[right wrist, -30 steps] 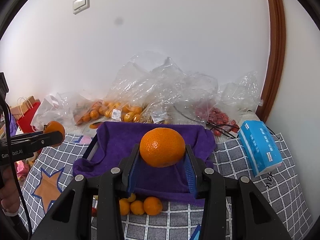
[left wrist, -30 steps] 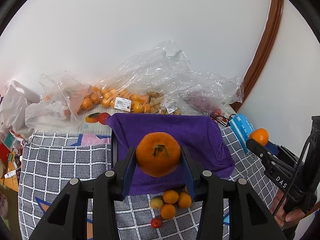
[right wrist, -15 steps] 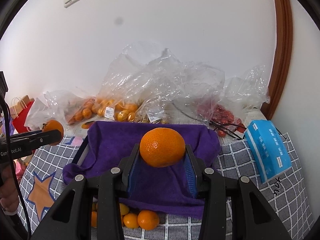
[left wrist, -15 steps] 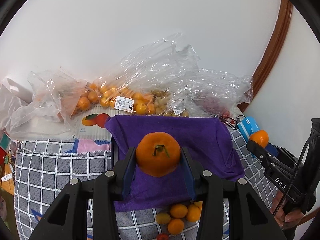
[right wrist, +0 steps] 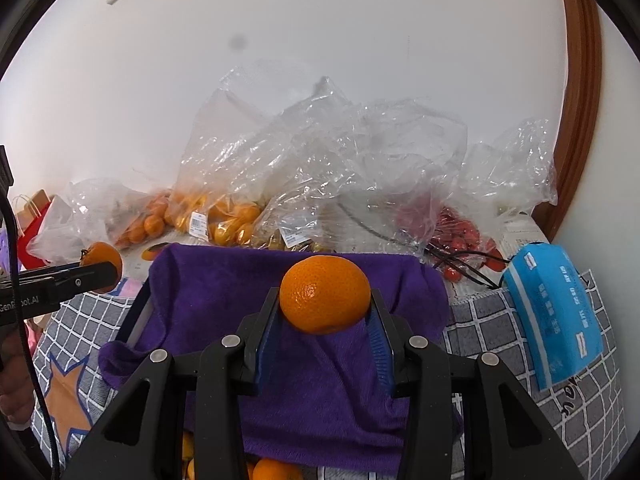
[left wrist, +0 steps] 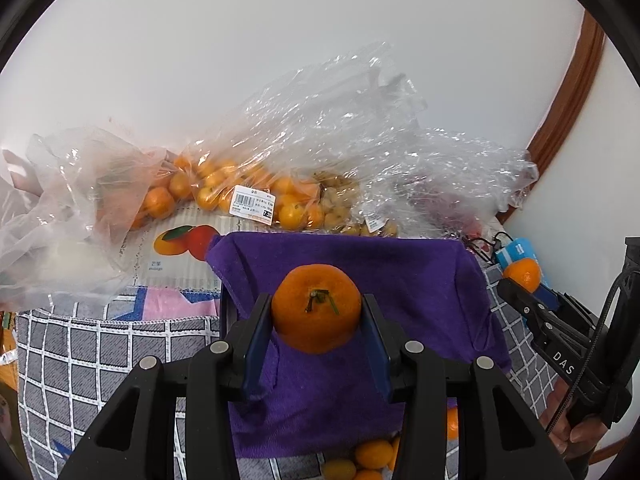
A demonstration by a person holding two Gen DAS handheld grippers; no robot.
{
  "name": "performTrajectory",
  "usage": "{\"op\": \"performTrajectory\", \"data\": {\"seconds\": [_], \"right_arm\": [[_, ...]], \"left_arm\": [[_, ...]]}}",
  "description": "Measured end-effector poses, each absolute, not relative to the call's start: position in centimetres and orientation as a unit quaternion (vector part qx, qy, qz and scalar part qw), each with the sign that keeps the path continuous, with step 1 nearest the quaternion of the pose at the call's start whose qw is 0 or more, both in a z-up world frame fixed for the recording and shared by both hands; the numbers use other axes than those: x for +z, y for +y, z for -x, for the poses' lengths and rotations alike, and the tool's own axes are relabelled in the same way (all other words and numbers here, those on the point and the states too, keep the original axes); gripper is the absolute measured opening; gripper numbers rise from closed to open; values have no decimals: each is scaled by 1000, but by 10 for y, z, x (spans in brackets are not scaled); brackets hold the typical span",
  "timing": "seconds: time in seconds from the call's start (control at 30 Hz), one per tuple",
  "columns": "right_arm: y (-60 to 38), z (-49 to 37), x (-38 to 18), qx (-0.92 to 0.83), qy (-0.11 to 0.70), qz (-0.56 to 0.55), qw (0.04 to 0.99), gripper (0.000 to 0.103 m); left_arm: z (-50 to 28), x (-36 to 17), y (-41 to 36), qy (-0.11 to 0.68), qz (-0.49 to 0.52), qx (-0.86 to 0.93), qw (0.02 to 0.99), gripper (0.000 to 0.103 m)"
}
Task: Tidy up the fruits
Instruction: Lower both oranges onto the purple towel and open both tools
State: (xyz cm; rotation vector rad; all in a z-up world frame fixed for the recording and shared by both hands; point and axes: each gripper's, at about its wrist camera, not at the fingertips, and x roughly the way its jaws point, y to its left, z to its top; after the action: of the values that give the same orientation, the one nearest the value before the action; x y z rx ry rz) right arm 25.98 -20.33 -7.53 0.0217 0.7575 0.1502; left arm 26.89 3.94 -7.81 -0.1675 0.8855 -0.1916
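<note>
A bench under a grey checked cloth carries everything, with a white wall behind it. Along the far edge sits a heap of clear plastic bags, several holding small orange fruit and one on the right holding red fruit. Near of the heap, a purple towel is draped over what looks like a tray or basket, whose dark rim shows at its left side; nothing lies on the towel that I can see. A blue tissue pack lies to the right of it.

The left gripper has its fingers clamped on a stemmed mandarin, held above the towel. The right gripper has its fingers clamped on a smooth orange, also over the towel.

A few loose small fruits lie on the cloth at the near edge of the towel.

By my reading the sorting is early: two fruits are picked and seem headed for the towel, none is placed there yet, and most fruit remains bagged.
</note>
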Motion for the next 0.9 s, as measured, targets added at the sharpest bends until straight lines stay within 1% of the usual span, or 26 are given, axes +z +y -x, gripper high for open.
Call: {"op": "performTrajectory", "data": {"seconds": [0.63, 0.9], "right_arm": [[-208, -309, -137, 71, 425, -11, 903, 41], [-205, -319, -156, 72, 446, -7, 892, 41]], "left_arm": [[-316, -137, 27, 484, 67, -86, 869, 41], [-325, -150, 23, 498, 53, -84, 861, 42]]}}
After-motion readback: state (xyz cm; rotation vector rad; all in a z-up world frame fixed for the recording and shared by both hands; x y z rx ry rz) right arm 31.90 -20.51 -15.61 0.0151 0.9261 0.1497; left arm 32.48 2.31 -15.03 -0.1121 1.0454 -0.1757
